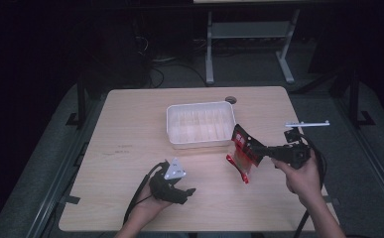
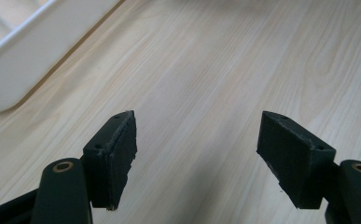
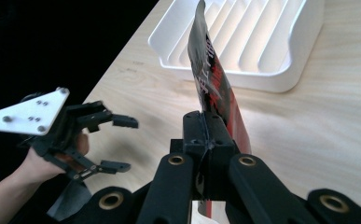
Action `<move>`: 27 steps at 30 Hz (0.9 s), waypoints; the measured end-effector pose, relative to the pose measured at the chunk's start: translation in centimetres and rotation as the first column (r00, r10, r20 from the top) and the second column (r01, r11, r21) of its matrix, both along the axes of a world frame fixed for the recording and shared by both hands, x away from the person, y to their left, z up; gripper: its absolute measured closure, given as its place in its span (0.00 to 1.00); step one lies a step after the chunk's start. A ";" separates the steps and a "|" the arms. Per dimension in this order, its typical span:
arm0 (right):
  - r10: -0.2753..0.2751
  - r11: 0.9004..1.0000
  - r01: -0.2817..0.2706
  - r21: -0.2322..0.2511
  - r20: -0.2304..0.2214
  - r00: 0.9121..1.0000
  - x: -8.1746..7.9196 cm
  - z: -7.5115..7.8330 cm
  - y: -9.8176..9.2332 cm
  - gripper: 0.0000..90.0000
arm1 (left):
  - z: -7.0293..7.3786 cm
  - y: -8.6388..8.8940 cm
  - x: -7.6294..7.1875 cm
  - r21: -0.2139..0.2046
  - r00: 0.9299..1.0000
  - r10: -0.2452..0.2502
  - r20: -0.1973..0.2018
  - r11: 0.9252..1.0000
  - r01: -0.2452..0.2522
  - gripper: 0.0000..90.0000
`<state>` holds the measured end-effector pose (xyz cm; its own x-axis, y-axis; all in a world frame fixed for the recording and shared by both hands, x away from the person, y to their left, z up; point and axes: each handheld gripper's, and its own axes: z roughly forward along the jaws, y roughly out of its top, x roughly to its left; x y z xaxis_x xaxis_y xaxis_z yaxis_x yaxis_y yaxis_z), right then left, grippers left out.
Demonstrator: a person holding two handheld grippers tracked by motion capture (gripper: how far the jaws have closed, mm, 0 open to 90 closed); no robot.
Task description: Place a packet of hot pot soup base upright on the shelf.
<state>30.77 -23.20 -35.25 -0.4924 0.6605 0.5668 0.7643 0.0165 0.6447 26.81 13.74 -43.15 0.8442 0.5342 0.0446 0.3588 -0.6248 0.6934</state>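
**Desk:** While the right gripper [image 1: 257, 150] holds a red and black packet [image 1: 241, 154] above the wooden table [image 1: 130, 124], how would you caption the grip?

**Photographer:** Jaws clamped tight on the packet's edge. From the right gripper view, the packet [image 3: 213, 88] stands up between the closed pads, its glossy face turned sideways, its top reaching toward the white tray [image 3: 281, 70].

**Desk:** And where does the packet sit relative to that tray?

**Photographer:** Just beside it, off the tray's near right corner in the high view, lifted clear of the tabletop. It is not inside the white tray [image 1: 172, 124], which looks bare, only ribs along its floor.

**Desk:** The other hand?

**Photographer:** The left gripper [image 1: 187, 194] rests low over the table's near edge, well apart from the packet, jaws standing wide apart with nothing between them. Its own view confirms it: two black pads [image 2: 117, 154] spread over bare wood, the tray's rim [image 2: 38, 51] at the corner.

**Desk:** So how far along?

**Photographer:** By my reading, the pick-up is done and the packet is in the air. Left to do, it seems: carry it over the tray, lower it, release.
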 end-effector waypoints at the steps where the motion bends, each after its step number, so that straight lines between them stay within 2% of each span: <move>1: -0.002 1.000 0.002 0.002 0.000 1.000 0.1 0.2 0.1 0.99 | 0.0 0.3 -0.1 -0.004 1.000 0.006 0.001 1.000 -0.006 0.31; 9: -0.007 1.000 0.007 -0.011 0.016 1.000 0.8 1.8 1.2 0.99 | 0.0 2.5 -0.6 -0.007 0.999 0.037 0.006 0.999 -0.037 0.31; 16: -0.035 0.999 0.035 -0.011 0.024 0.999 1.9 2.6 1.7 0.99 | 0.0 4.1 -1.0 -0.010 0.998 0.061 0.011 0.998 -0.060 0.31; 18: -0.046 0.999 0.046 -0.005 0.023 0.999 2.4 2.9 1.8 0.99 | 0.0 4.5 -1.1 -0.015 0.998 0.068 0.012 0.998 -0.068 0.31; 27: -0.100 0.994 0.102 -0.040 0.042 0.994 4.6 4.7 2.8 0.99 | -0.2 5.3 -1.1 -0.040 0.995 0.095 0.012 0.995 -0.095 0.31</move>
<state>35.37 -20.44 -30.58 -0.4440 0.7308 0.5184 0.7369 -0.0313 0.6753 25.76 19.08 -43.33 0.7889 0.6136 0.0334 0.4054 -0.5606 0.7221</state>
